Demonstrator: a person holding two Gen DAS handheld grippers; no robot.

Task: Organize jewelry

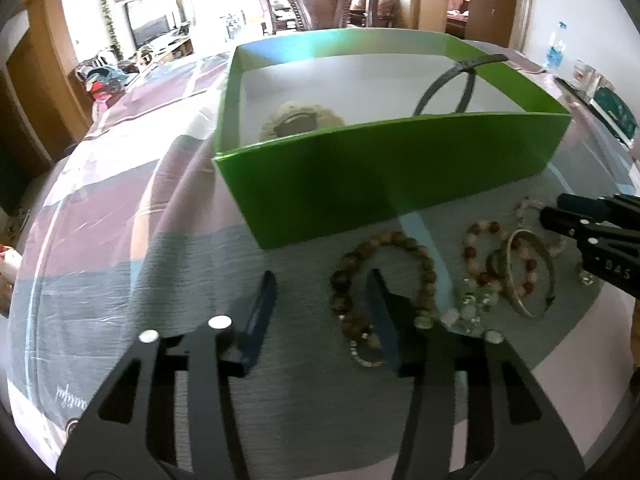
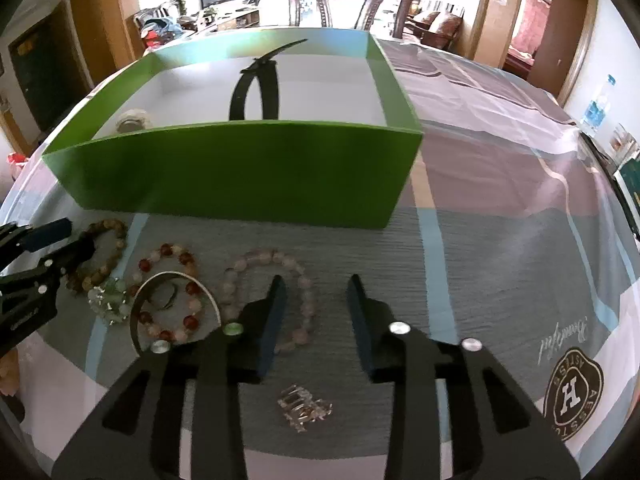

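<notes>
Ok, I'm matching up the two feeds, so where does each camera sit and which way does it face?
Left wrist: on the left gripper, angled down at the brown bead bracelet and green box; its own fingers show, the right gripper enters at the right edge.
Right wrist: on the right gripper, angled down at the pink bead bracelet and green box; its own fingers show, the left gripper enters at the left edge.
Shared: box, bracelets, silver bangle, wooden chair.

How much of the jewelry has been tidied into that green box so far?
Done: a dark strap and a pale beaded piece lie in the green box. In hand: nothing; both grippers are open. Left: the brown bead bracelet, red-and-white bracelet, silver bangle, pink bracelet and others.
</notes>
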